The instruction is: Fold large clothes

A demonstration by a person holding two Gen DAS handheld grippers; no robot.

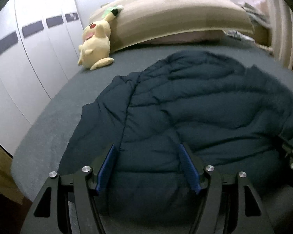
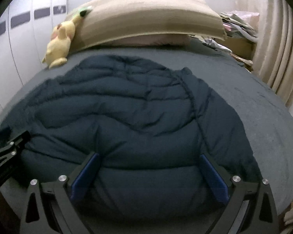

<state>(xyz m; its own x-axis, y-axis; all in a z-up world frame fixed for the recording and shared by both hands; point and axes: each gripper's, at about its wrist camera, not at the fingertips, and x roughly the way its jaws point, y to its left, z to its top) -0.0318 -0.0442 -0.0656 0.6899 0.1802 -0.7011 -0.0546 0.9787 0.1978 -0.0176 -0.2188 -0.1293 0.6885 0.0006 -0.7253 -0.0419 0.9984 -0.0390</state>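
A dark navy puffer jacket [image 1: 185, 105] lies spread across the grey bed [image 1: 48, 120], its quilted body filling most of the mattress below the beige headboard cushion [image 1: 171, 15], with a yellow plush toy [image 1: 95, 42] well apart from it at the head end. The left gripper [image 1: 146, 166] hangs above the near part of the jacket with its blue-padded jaws apart and nothing pinched between them; the right gripper [image 2: 149, 175] does the same with its jaws spread very wide and empty, and each tool shows at the edge of the other's view. The jacket looks soft, thick and air-filled, so it will likely be light for its bulk, compress readily under the pads and spring back once released; folds will probably not hold a crease and may need pressing flat. The shell looks like smooth synthetic cloth, which could slide out of a shallow pinch. A firmer hold would take a seam, the hem or a stitched channel between the puffs, where the fabric is thinner and bunches less, rather than the fat middle of a baffle. The long seam running up the left side [image 1: 130, 97] and its counterpart on the right [image 2: 191, 97] seem sensible lines to fold along, one gripper to each side edge.
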